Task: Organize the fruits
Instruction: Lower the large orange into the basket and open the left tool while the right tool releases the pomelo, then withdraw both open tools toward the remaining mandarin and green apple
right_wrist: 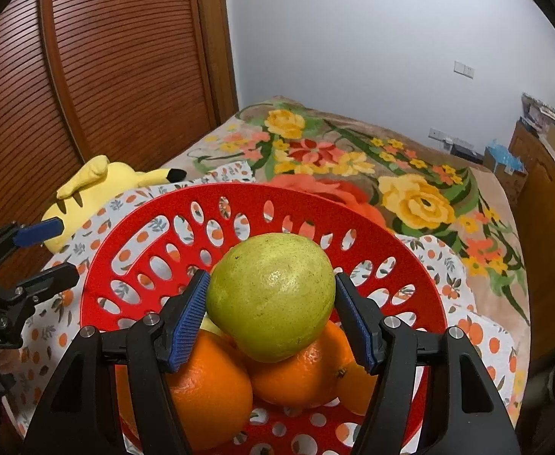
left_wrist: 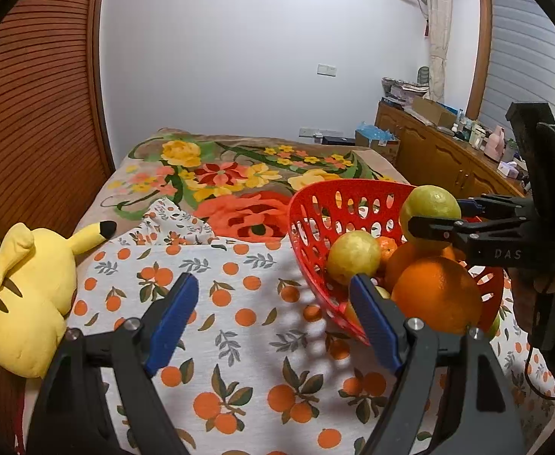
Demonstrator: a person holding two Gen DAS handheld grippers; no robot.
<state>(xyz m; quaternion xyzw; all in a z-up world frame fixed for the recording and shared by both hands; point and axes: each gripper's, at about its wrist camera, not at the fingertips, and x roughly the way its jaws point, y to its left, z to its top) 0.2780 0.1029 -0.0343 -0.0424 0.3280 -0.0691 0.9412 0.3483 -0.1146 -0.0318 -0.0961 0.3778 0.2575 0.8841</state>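
Note:
A red perforated basket (left_wrist: 353, 185) (right_wrist: 239, 189) sits on an orange-print cloth (left_wrist: 239, 341) and holds several oranges (left_wrist: 436, 295) (right_wrist: 209, 386) and a yellow-green fruit (left_wrist: 353, 254). My right gripper (right_wrist: 269, 288) (left_wrist: 434, 214) is shut on a green-yellow citrus fruit (right_wrist: 269, 295) (left_wrist: 431, 204), just above the pile in the basket. Both blue pads press its sides. My left gripper (left_wrist: 273, 284) (right_wrist: 59, 252) is open with nothing between its fingers. It hovers over the cloth, its right finger by the basket's left rim.
A yellow plush toy (left_wrist: 27, 295) (right_wrist: 87, 189) lies at the cloth's left edge. Behind is a floral blanket (left_wrist: 231, 178) on the bed. A slatted wooden door (left_wrist: 38, 94) stands at the left, and a cluttered wooden cabinet (left_wrist: 440, 155) at the right.

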